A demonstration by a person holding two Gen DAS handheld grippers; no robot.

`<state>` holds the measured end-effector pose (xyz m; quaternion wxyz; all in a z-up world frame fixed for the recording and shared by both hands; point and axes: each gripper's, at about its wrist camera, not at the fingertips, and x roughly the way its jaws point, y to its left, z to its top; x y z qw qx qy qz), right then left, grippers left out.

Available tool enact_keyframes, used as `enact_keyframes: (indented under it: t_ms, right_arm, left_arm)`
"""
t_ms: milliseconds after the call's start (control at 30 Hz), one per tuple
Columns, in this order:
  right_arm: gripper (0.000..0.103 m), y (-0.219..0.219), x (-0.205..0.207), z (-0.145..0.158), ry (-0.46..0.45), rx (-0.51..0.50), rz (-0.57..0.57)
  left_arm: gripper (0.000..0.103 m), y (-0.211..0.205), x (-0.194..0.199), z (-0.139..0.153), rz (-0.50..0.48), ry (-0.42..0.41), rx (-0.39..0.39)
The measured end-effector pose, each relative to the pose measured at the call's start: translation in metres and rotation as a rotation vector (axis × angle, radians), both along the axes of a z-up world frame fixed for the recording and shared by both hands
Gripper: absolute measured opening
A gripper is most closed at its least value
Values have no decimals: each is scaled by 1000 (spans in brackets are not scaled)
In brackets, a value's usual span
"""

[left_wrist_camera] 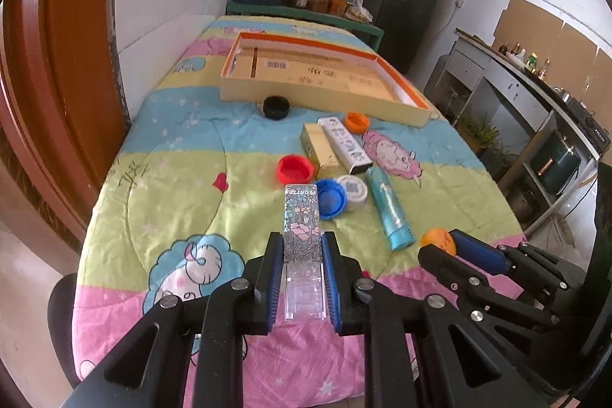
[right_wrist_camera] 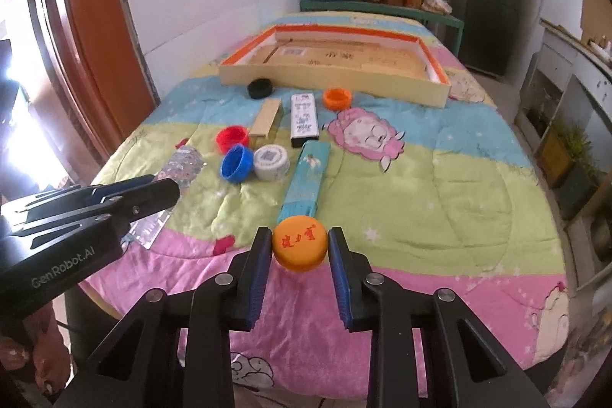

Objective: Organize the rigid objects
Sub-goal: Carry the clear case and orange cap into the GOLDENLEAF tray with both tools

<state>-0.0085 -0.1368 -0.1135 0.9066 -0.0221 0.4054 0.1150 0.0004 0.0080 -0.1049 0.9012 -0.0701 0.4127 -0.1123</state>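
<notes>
Where each wrist view looks: left hand-held gripper [left_wrist_camera: 302, 247] clamping floral box [left_wrist_camera: 301, 228], right hand-held gripper [right_wrist_camera: 300, 243] clamping orange cap [right_wrist_camera: 300, 247].

From your right wrist view, the left hand-held gripper [right_wrist_camera: 168, 188] covers most of the clear floral box [right_wrist_camera: 183, 161]. The teal tube's [right_wrist_camera: 308, 178] near end sits behind the orange cap [right_wrist_camera: 300, 243]. Shelf jars [left_wrist_camera: 321, 0] are too small to identify.

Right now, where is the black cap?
In both views the black cap lies on the blanket against the cardboard tray's near wall, toward its left end, apart from the other caps.
</notes>
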Motion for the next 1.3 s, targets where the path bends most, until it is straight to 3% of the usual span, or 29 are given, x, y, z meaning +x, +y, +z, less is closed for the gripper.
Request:
enact_keyframes:
  t_ms: [733,1300]
  right_arm:
    - [31,-27,40,48,-102,40,-42]
    - [31,-41,127,77,-170,11,7]
  left_arm:
    - [21,-12,48,45,-10,-71,17]
    - [21,-16,141,67,2,-78,67]
